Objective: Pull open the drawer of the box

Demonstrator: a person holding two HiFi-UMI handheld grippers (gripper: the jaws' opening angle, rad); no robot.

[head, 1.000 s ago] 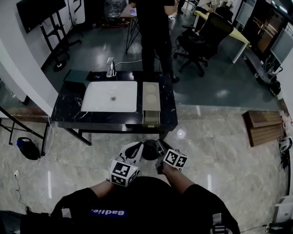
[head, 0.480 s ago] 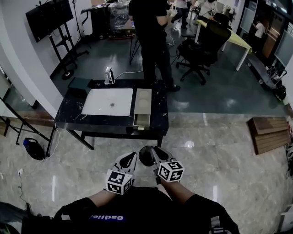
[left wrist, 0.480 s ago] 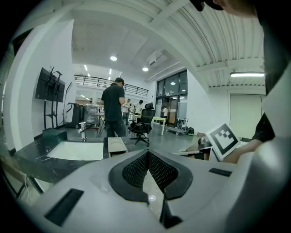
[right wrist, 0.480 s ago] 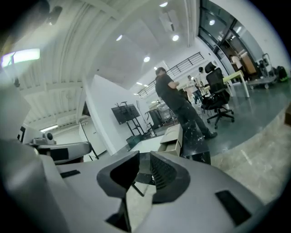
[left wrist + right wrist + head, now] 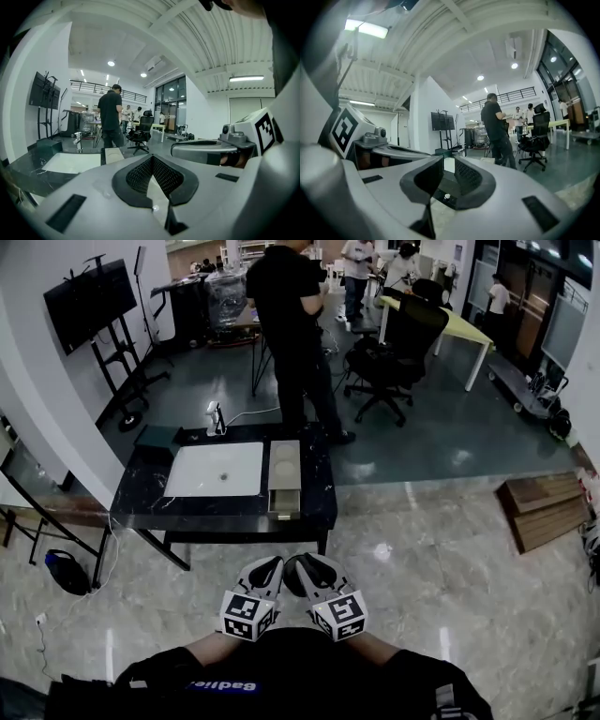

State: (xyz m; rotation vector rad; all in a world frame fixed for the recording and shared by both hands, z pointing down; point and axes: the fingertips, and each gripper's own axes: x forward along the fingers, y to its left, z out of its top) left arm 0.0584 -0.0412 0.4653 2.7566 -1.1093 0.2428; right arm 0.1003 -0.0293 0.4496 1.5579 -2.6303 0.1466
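Observation:
A beige box [image 5: 284,463] lies on the black table [image 5: 150,504], right of a white sink [image 5: 214,470]. Its drawer [image 5: 282,503] stands pulled out at the near end, over the table's front edge. Both grippers hang close to my body, well short of the table and apart from the box. My left gripper [image 5: 266,568] is shut with nothing in it; its pads meet at the tips [image 5: 152,157]. My right gripper [image 5: 302,567] is beside it, open and empty, with a gap between its jaws [image 5: 449,161]. The box [image 5: 112,154] shows far beyond the left jaws.
A person in black [image 5: 291,324] stands behind the table. A faucet [image 5: 215,416] is at the sink's far edge. An office chair [image 5: 394,343], a TV stand [image 5: 89,301], wooden planks [image 5: 544,507] and a dark bag [image 5: 58,570] stand around on the shiny floor.
The table and box sit farther away than before as I back off. The two grippers have drawn closer together near my body.

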